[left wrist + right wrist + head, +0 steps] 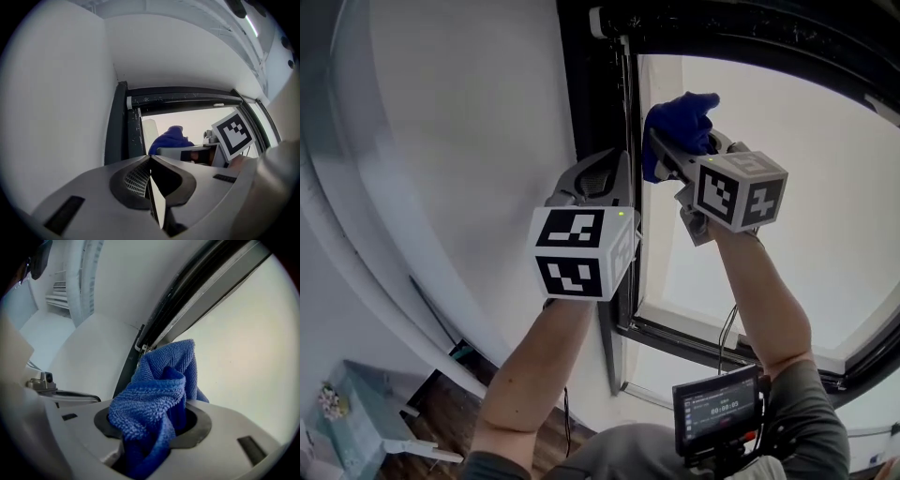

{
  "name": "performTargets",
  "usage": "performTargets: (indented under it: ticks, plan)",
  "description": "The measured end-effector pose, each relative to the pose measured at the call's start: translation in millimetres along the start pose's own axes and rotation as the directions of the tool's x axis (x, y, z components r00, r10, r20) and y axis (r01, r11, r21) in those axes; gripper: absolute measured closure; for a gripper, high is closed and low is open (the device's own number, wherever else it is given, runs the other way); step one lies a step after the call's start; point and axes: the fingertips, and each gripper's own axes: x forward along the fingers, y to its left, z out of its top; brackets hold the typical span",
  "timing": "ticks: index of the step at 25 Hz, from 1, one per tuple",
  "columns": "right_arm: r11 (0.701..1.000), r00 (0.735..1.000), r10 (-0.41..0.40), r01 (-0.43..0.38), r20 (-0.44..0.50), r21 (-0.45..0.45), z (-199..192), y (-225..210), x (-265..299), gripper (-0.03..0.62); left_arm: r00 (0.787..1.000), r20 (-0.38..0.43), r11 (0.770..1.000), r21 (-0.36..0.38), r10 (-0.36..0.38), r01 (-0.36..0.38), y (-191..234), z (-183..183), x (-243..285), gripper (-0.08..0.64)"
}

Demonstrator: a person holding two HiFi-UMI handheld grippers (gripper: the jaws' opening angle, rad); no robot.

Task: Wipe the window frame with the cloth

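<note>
**Holding a blue cloth at the window frame's inner edge**

Gripping a bunched blue cloth [679,120], the right claw [668,155] is raised high against the window, close under the top corner of the dark window frame [595,103]. In the right gripper view the right claw [154,425] is clenched on the cloth [159,390]. The terry fabric fills the gap between the jaws and rises out of them in a folded heap. The upper tip of the cloth reaches the edge of the window frame [187,296], where the dark strip meets the pale glass [243,362], and appears to lie against it.

The left claw [609,178] sits lower and to the left, just beside the frame's upright bar, at the line where the frame meets the white wall [469,112]. In the left gripper view the left claw [151,161] is closed with its jaws together and nothing between them. Past it stand the frame [122,126], the cloth [171,138] and the right claw's marker cube [233,132].

From the head view, both of the person's forearms reach upward, each claw carrying its black-and-white marker cube [581,251]. The bright glass [797,131] lies to the right of the cloth. A small lit screen [717,408] shows near the bottom edge.
</note>
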Motion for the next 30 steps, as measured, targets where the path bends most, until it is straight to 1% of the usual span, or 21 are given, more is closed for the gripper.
performTargets:
  ticks: [2,5,8,11,15,19,23,26,30]
  plan:
    - [1.000,1.000,-0.010,0.010,0.013,-0.002,8.8,-3.8,9.6,0.380,1.000,0.003,1.000,0.001,-0.012,0.012,2.8,4.5,5.8,0.551]
    - [0.999,1.000,-0.012,0.013,0.023,-0.030,16.7,-5.1,19.4,0.380,1.000,-0.001,1.000,0.004,-0.017,0.017,8.1,5.7,11.3,0.551]
    - [0.999,1.000,-0.013,0.013,0.017,-0.035,15.2,-6.1,27.0,0.380,1.000,-0.004,1.000,-0.019,-0.015,0.015,14.7,3.9,14.3,0.551]
    - [0.999,1.000,-0.007,0.008,0.017,-0.043,10.0,-4.8,27.3,0.380,1.000,-0.006,1.000,-0.021,-0.018,0.017,13.6,-2.0,12.3,0.551]
    - [0.999,0.999,0.020,-0.021,-0.025,-0.030,-16.6,3.2,24.3,0.380,0.999,-0.028,0.999,-0.037,-0.019,0.018,9.2,-19.6,5.5,0.551]
    - [0.999,0.997,0.050,-0.050,-0.057,0.003,-44.9,12.8,20.6,0.381,0.999,-0.040,1.000,-0.028,-0.015,0.014,3.8,-31.1,-2.6,0.551]
    - [0.997,0.996,0.063,-0.061,-0.065,0.041,-66.8,16.8,13.8,0.380,0.999,-0.044,0.999,-0.049,-0.001,-0.001,-2.1,-40.3,-11.7,0.551]
    - [0.997,0.996,0.066,-0.063,-0.066,0.047,-82.2,19.5,9.5,0.380,0.998,-0.067,0.999,-0.042,0.017,-0.020,-3.6,-53.3,-15.5,0.551]
    - [0.996,0.992,0.060,-0.053,-0.110,0.065,-113.6,22.4,1.0,0.380,0.996,-0.089,0.998,-0.061,0.020,-0.025,-10.6,-70.6,-23.0,0.551]
